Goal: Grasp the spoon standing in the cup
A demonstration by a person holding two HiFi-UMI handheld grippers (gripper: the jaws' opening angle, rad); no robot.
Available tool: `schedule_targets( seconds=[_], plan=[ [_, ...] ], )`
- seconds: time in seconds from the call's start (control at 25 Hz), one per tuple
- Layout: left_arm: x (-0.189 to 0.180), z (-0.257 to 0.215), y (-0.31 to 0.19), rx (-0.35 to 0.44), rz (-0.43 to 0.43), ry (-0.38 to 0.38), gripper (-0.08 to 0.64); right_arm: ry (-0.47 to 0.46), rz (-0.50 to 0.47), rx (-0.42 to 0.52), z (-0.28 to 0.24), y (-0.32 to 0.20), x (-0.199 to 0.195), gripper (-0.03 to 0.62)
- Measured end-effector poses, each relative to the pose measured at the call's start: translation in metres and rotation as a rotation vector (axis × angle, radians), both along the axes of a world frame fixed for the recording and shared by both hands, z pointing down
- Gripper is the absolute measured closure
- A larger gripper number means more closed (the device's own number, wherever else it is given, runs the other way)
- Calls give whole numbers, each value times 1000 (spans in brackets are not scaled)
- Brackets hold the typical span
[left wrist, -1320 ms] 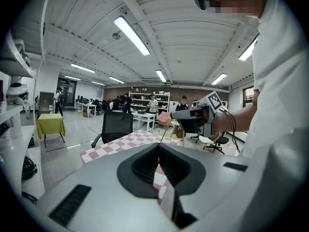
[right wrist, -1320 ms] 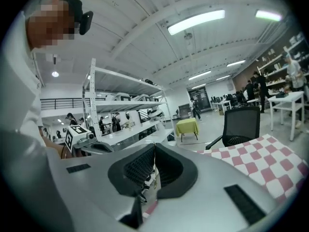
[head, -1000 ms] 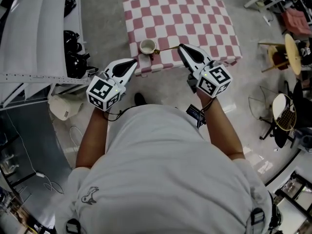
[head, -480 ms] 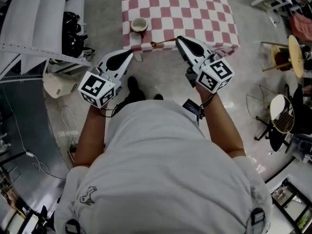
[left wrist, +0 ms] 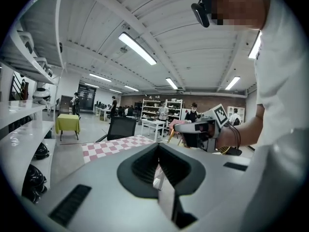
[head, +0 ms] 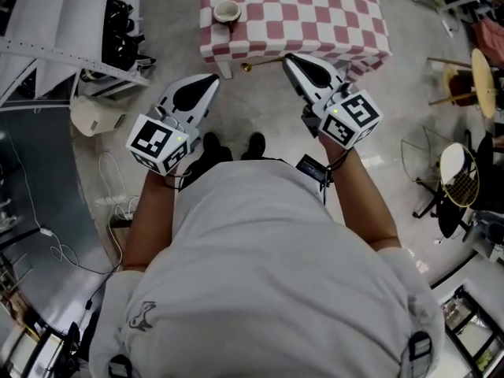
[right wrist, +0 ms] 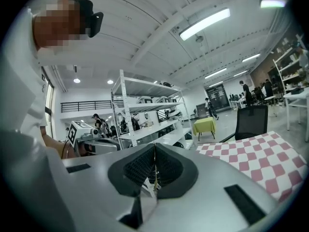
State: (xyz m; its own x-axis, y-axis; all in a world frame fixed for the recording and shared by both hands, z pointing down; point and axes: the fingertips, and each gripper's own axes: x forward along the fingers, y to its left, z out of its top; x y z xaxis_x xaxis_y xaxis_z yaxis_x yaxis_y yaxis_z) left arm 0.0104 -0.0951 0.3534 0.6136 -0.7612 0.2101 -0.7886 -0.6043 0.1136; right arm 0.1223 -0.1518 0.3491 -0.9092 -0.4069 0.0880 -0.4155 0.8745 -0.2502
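Head view: a counter (head: 315, 14) under a red-and-white checked cloth stands at the top, with a pale cup (head: 227, 11) upright near its front left corner. The gold spoon (head: 264, 63) is out of the cup. It lies roughly level in the air over the grey floor (head: 260, 105), just off the counter's near edge. Its bowl points left and its handle end sits in the tip of the right gripper (head: 286, 57). The left gripper (head: 211, 79) hangs over the floor to the left, apart from the spoon and short of the counter. The person's dark shoes (head: 211, 144) show between the two grippers, and white shelving (head: 55, 22) runs down the left side.

Left gripper view: the jaws are pressed together with nothing between them. Past them are the checked counter, a black chair (left wrist: 120, 128), and the right gripper, held up at the right.

Right gripper view: the jaws are closed on the spoon, which shows only as a thin gold sliver at the seam where they meet. The checked counter lies at the right, and a white rack (right wrist: 145, 110) stands behind.
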Motion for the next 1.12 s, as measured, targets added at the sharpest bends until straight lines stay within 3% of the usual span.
schedule_targets(
  seconds=[0.88,1.12],
  plan=[
    [-84,-10,121,29,186,-9,548,-7,184,37,-25,146,-65,558],
    [-104,-8,135,26,175,14,548,2,200,40,-26,170,-77,560]
  ],
)
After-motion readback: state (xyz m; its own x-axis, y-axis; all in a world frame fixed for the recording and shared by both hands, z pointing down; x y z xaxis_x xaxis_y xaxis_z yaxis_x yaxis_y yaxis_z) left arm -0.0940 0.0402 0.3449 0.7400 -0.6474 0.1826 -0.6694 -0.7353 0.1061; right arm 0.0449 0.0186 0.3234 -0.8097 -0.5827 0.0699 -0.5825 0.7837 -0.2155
